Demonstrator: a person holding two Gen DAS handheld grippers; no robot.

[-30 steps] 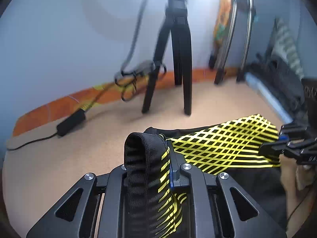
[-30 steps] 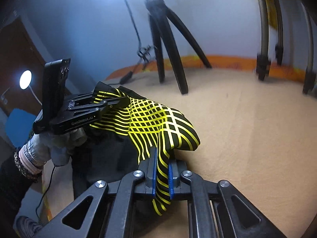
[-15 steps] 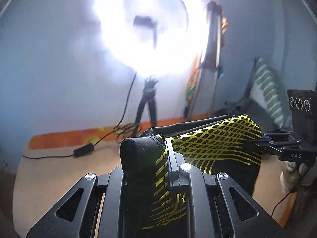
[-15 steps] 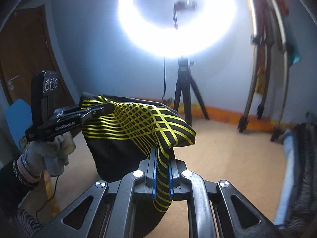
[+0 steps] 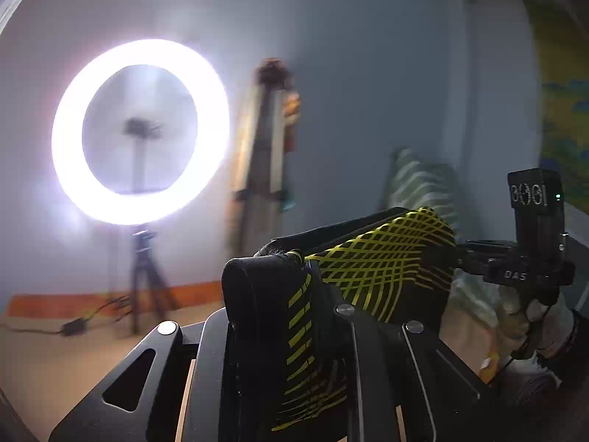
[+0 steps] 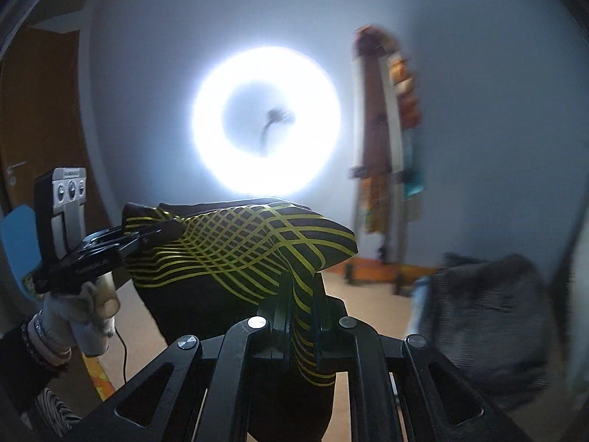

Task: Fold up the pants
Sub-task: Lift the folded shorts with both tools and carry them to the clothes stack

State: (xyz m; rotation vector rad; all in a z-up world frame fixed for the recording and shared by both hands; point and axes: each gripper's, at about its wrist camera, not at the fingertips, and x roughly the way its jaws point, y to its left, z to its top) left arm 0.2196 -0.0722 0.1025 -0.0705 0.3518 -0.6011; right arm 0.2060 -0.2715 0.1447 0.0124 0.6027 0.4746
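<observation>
Left wrist view is showing the left gripper (image 5: 309, 294) at 6 o'clock, clenched on a thick black fold of the pants (image 5: 383, 258), the waistband bunching over its fingers. From there the yellow-latticed cloth is stretching toward 3 o'clock, where the right gripper (image 5: 456, 248) is pinching the other end, a gloved hand (image 5: 530, 316) wrapping its handle below. Right wrist view is giving the mirror of this: the right gripper's jaws are clamping a narrow pleat of the pants at 6 o'clock, and the fabric is running out toward 9 o'clock to the left gripper. The garment is hanging between the two tools, off the tan floor (image 6: 371, 298), its dark body drooping below the held edge. That held edge, lying roughly level from one tool to the other, is the long axis, and both hands are sitting at its ends, so neither is nearer; any coming fold probably depends on keeping this span taut and level while it goes down. Farther off, a ring light (image 5: 140, 130) on its tripod (image 5: 145, 280) is glowing at 10 o'clock against the pale wall (image 5: 368, 73).
</observation>
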